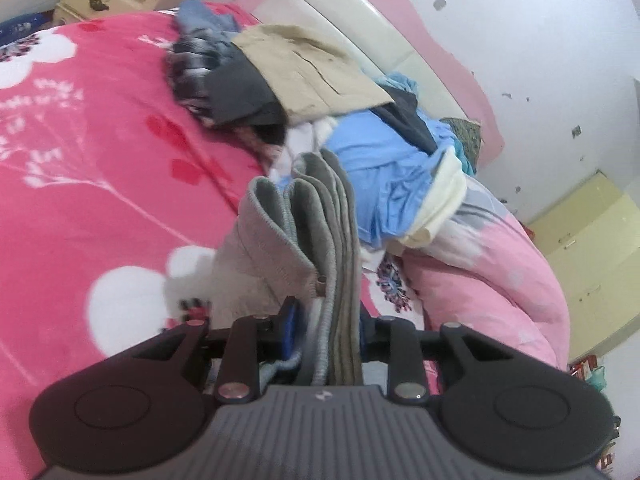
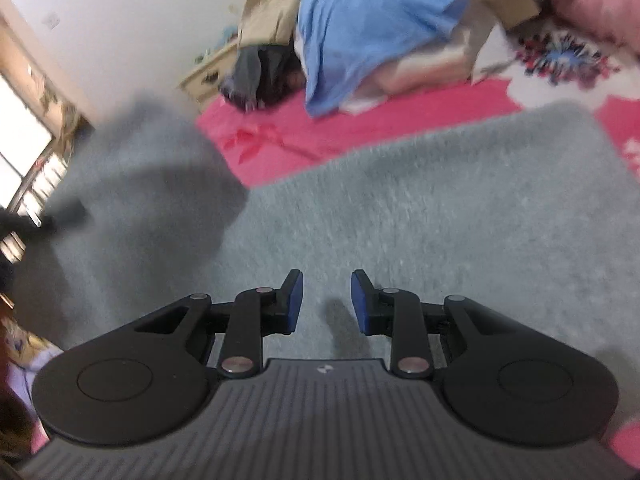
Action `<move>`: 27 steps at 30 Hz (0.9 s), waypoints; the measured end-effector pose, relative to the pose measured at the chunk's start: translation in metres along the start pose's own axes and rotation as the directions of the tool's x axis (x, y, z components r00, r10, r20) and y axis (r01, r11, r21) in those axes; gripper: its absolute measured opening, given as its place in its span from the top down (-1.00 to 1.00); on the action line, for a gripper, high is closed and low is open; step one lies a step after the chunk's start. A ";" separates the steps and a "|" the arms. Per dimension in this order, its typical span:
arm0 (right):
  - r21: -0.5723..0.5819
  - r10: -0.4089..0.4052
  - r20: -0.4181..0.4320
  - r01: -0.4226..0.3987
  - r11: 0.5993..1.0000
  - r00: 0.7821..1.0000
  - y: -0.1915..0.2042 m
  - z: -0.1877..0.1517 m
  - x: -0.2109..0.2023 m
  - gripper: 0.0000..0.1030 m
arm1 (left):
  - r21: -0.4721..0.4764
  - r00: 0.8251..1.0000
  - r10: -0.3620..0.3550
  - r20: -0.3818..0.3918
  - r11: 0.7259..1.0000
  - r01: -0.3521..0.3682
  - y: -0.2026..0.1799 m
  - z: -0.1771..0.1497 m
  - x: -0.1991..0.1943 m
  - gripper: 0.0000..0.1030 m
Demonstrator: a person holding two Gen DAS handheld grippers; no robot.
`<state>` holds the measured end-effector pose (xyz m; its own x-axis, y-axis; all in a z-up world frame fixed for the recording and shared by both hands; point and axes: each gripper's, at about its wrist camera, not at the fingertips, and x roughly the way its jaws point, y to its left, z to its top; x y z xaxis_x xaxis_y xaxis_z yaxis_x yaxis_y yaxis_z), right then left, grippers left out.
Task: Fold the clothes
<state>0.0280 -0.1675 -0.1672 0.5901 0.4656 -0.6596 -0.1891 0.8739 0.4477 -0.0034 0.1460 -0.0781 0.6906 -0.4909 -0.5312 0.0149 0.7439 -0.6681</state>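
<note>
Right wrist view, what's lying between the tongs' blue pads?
Nothing is held there: the right tongs stand parted with only the fuzzy grey garment spread on the bed beneath, seen in the right wrist view.

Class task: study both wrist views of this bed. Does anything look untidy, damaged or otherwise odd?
Yes. Behind the grey fleece garment clamped in the left gripper, a jumbled heap of unfolded clothes sprawls against the cream padded headboard. The white wall shows chipped patches.

A soft grey knitted garment (image 1: 308, 240) lies over a hot-pink fleece bedspread (image 1: 100, 160) printed with white blossoms. Behind, a sky-blue crumpled cloth (image 1: 380, 160), a khaki-tan folded garment (image 1: 308, 68), and a pale-pink quilt (image 1: 500, 280).
</note>
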 end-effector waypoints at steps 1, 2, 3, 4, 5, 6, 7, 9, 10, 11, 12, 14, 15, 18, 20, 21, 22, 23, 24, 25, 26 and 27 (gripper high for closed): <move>-0.044 -0.015 -0.006 0.014 0.999 1.000 0.002 -0.005 0.006 0.51 | 0.008 1.000 0.005 -0.009 1.000 -0.005 -0.007 0.000 0.005 0.46; -0.070 -0.026 -0.001 0.026 0.997 1.000 0.005 -0.008 0.006 0.51 | 0.014 1.000 0.014 -0.014 1.000 -0.014 -0.014 0.000 0.009 0.46; -0.086 -0.037 0.011 0.037 0.996 0.999 0.009 -0.010 0.002 0.51 | 0.025 1.000 0.019 -0.020 1.000 -0.019 -0.022 0.001 0.014 0.46; -0.075 -0.042 0.028 0.044 0.996 0.999 0.009 -0.010 -0.004 0.51 | 0.035 0.999 0.024 -0.027 0.999 -0.023 -0.029 0.001 0.019 0.46; -0.047 -0.046 0.048 0.048 0.998 0.998 0.006 -0.009 -0.011 0.51 | 0.043 0.999 0.025 -0.033 0.999 -0.024 -0.036 0.001 0.024 0.46; -0.020 -0.051 0.068 0.052 0.998 0.996 0.003 -0.008 -0.018 0.51 | 0.050 0.999 0.026 -0.038 0.998 -0.024 -0.043 0.000 0.029 0.46; 0.016 -0.064 0.091 0.062 0.998 0.994 -0.003 -0.005 -0.027 0.51 | 0.059 0.999 0.025 -0.041 0.998 -0.023 -0.050 -0.001 0.034 0.46; 0.097 -0.102 0.137 0.089 0.991 0.985 -0.020 0.002 -0.045 0.50 | 0.088 0.998 0.019 -0.053 0.996 -0.015 -0.063 -0.004 0.047 0.46; 0.140 -0.120 0.158 0.097 0.985 0.980 -0.029 0.008 -0.053 0.50 | 0.102 0.998 0.019 -0.061 0.995 -0.013 -0.070 -0.007 0.056 0.46; 0.196 -0.137 0.184 0.100 0.976 0.973 -0.041 0.015 -0.064 0.50 | 0.121 0.997 0.018 -0.074 0.993 -0.009 -0.076 -0.010 0.064 0.46; 0.248 -0.158 0.209 0.104 0.963 0.965 -0.053 0.020 -0.074 0.50 | 0.140 0.996 0.021 -0.085 0.990 -0.009 -0.083 -0.015 0.072 0.46; 0.332 -0.210 0.249 0.121 0.936 0.945 -0.072 0.026 -0.092 0.50 | 0.169 0.993 0.030 -0.112 0.986 -0.011 -0.094 -0.024 0.093 0.45; 0.364 -0.245 0.262 0.139 0.921 0.934 -0.080 0.027 -0.099 0.50 | 0.179 0.991 0.036 -0.127 0.984 -0.013 -0.099 -0.030 0.104 0.45; 0.433 -0.327 0.290 0.182 0.883 0.899 -0.100 0.029 -0.117 0.47 | 0.213 0.985 0.058 -0.161 0.977 -0.023 -0.112 -0.046 0.136 0.44; 0.462 -0.367 0.299 0.203 0.864 0.881 -0.110 0.029 -0.124 0.47 | 0.250 0.983 0.082 -0.166 0.968 -0.039 -0.120 -0.057 0.152 0.43; 0.471 -0.379 0.300 0.209 0.857 0.875 -0.114 0.029 -0.127 0.47 | 0.275 0.980 0.101 -0.170 0.960 -0.051 -0.125 -0.063 0.159 0.42; 0.478 -0.388 0.304 0.213 0.852 0.870 -0.118 0.029 -0.128 0.47 | 0.300 0.977 0.121 -0.173 0.952 -0.064 -0.130 -0.069 0.166 0.42; 0.483 -0.394 0.308 0.215 0.849 0.866 -0.120 0.028 -0.130 0.47 | 0.324 0.974 0.140 -0.176 0.943 -0.077 -0.135 -0.075 0.173 0.41; 0.486 -0.400 0.311 0.217 0.847 0.862 -0.121 0.028 -0.132 0.47 | 0.356 0.972 0.160 -0.173 0.930 -0.090 -0.141 -0.080 0.177 0.41; 0.489 -0.405 0.314 0.219 0.845 0.859 -0.122 0.028 -0.133 0.47 | 0.388 0.969 0.181 -0.169 0.916 -0.103 -0.146 -0.084 0.181 0.41; 0.488 -0.409 0.317 0.223 0.844 0.855 -0.123 0.027 -0.135 0.47 | 0.413 0.966 0.198 -0.166 0.904 -0.114 -0.151 -0.088 0.185 0.40; 0.486 -0.414 0.321 0.227 0.844 0.852 -0.124 0.027 -0.136 0.47 | 0.432 0.962 0.216 -0.165 0.893 -0.126 -0.154 -0.091 0.188 0.40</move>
<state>-0.0073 -0.3430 -0.1164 0.8328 -0.0102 -0.5534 0.3561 0.7752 0.5217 0.0584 -0.1023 -0.1224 0.5482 -0.3865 -0.7417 0.2387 0.9223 -0.3041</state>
